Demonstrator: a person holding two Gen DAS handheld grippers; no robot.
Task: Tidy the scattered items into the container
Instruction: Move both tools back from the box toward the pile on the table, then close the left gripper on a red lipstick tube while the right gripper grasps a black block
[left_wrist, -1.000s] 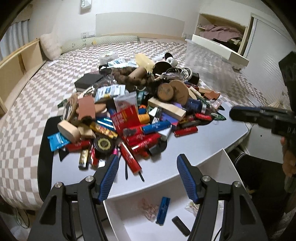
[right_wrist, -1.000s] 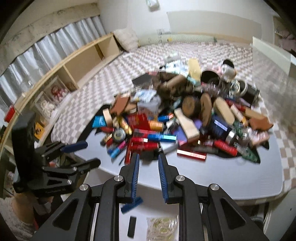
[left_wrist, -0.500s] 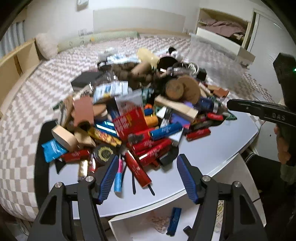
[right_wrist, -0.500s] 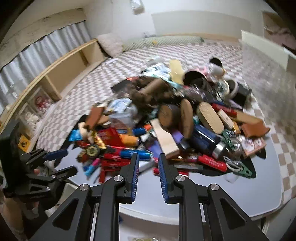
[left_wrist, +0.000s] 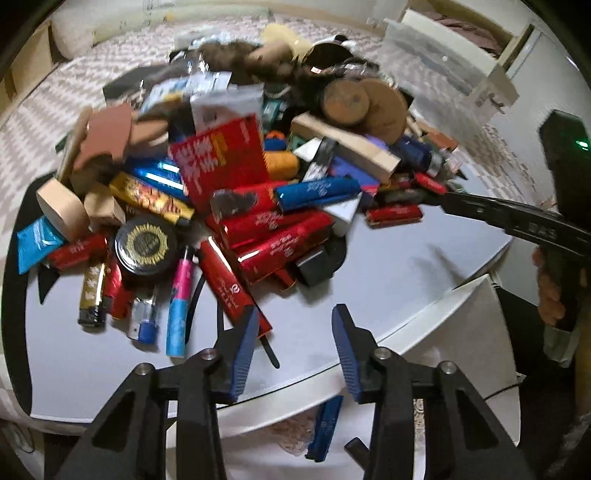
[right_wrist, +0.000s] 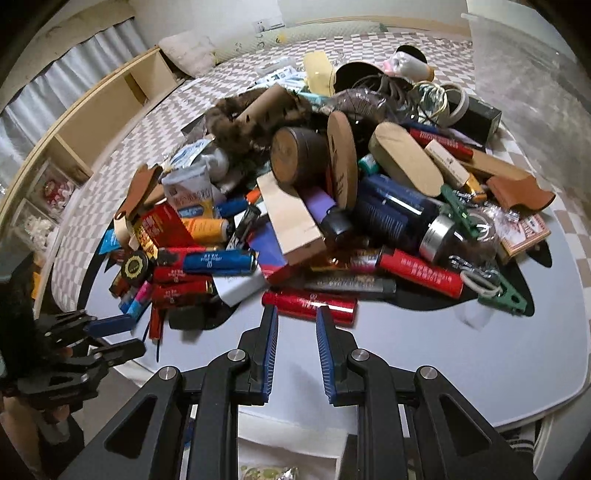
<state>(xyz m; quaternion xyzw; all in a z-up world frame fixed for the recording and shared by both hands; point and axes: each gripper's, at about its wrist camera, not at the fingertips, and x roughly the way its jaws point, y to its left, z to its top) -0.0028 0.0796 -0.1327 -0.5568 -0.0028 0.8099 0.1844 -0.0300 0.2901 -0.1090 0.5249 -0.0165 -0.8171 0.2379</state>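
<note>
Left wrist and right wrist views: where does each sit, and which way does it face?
Left wrist: on the left tongs, open, looking over the table edge at the pile; right tongs and a hand at right.
Right wrist: on the right tongs, narrowly open, facing the pile's right side; left tongs at lower left.
Shared: blue tube, round black tin.

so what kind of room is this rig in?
Probably a bedroom at home. The grey table with the pile sits on or against a checkered bed cover, with a pillow at the far end, a wooden shelf unit alongside and curtains behind it.
</note>
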